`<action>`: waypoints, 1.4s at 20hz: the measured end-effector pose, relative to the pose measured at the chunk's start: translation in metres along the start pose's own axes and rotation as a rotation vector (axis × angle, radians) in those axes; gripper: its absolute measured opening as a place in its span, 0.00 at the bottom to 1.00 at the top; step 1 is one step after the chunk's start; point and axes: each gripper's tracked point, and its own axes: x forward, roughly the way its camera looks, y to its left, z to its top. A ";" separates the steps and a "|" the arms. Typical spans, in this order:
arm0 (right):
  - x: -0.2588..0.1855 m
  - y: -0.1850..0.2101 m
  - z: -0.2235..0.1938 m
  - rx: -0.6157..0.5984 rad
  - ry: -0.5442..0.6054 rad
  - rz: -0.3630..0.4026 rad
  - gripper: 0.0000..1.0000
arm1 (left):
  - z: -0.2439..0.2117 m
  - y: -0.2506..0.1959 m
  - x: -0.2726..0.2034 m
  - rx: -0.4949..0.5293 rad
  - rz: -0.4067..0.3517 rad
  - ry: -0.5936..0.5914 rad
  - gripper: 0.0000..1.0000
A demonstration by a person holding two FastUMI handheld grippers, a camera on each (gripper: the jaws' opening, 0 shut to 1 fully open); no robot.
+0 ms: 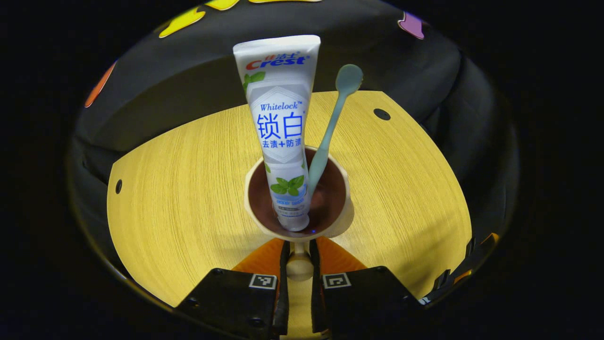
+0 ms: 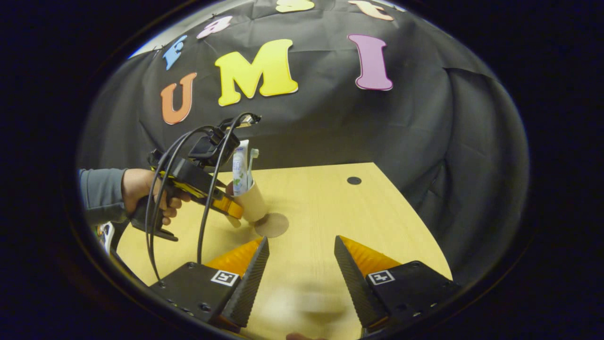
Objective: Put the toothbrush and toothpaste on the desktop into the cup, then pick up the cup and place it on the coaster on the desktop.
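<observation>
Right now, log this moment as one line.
left gripper shut on cup handle | toothpaste, toothbrush in cup | cup beside coaster | right gripper open, idle

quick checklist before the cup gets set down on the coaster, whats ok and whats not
1. Toothpaste in the cup: ok.
2. Toothbrush in the cup: ok.
3. Left claw shut on the cup's handle: ok.
4. Cup over the coaster: ok; from the right gripper view it is at the coaster's near edge, tilted.
5. Cup resting on the coaster: cannot tell.
6. Right claw open and away from the cup: ok.
</observation>
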 end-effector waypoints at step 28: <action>-0.006 -0.029 0.003 0.028 -0.010 -0.015 0.82 | 0.000 -0.022 -0.019 0.042 -0.048 -0.052 0.52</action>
